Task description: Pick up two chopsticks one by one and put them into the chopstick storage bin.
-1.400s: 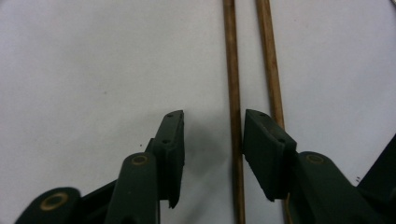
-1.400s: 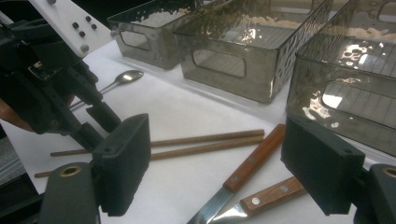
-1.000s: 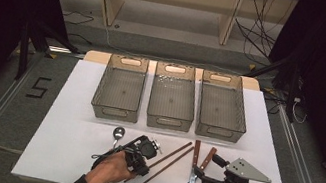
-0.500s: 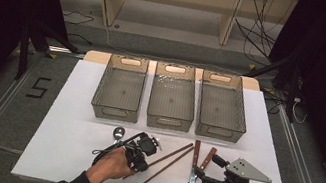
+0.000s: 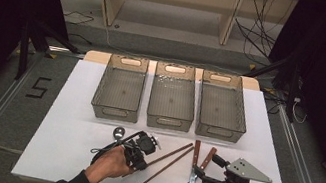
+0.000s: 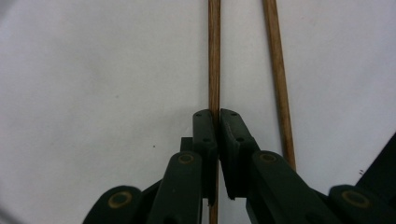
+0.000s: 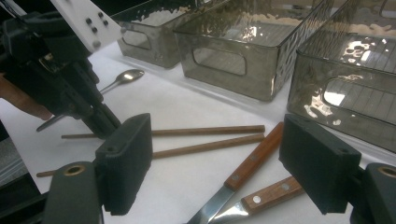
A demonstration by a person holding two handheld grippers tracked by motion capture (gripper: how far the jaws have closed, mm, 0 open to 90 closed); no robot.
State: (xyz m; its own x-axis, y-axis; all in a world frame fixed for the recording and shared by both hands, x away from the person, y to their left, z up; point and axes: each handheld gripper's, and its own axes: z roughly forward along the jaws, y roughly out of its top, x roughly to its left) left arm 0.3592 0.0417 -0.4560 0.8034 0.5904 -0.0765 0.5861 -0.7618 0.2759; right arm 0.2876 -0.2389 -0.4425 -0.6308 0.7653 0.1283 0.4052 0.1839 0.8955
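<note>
Left gripper [image 5: 143,150], low centre-left of the high view: jaws drawn in narrow and clamped on one chopstick [image 6: 214,56]. They have just been closing, with the stick between them. In the left gripper view the pads [image 6: 204,135] sit on either side of that stick, which runs straight up the middle of the frame over white table cover [image 5: 62,134]. The second chopstick [image 6: 278,79] lies just to its right, apart from the jaws, leaning slightly away toward the top.

In the high view both sticks slant from lower left to upper right, just right of the left gripper (the gripped one is partly hidden beneath it). A spoon [image 5: 118,132] lies close by, up and left of the gripper, bowl upward in the frame.

Right gripper [image 7: 219,161]: jaws standing wide, nothing between the pads. It rests low right in the high view. Just left of it there lie two wooden-handled pieces, a knife [image 5: 193,170] and a fork [image 5: 201,172], handles toward the bins; in the right gripper view their handles cross the gap between the jaws.

Farther up, centre of the high view: three grey see-through bins side by side, left bin [image 5: 120,86], middle bin [image 5: 173,96], right bin [image 5: 223,105]. All three stand well above the cutlery.
</note>
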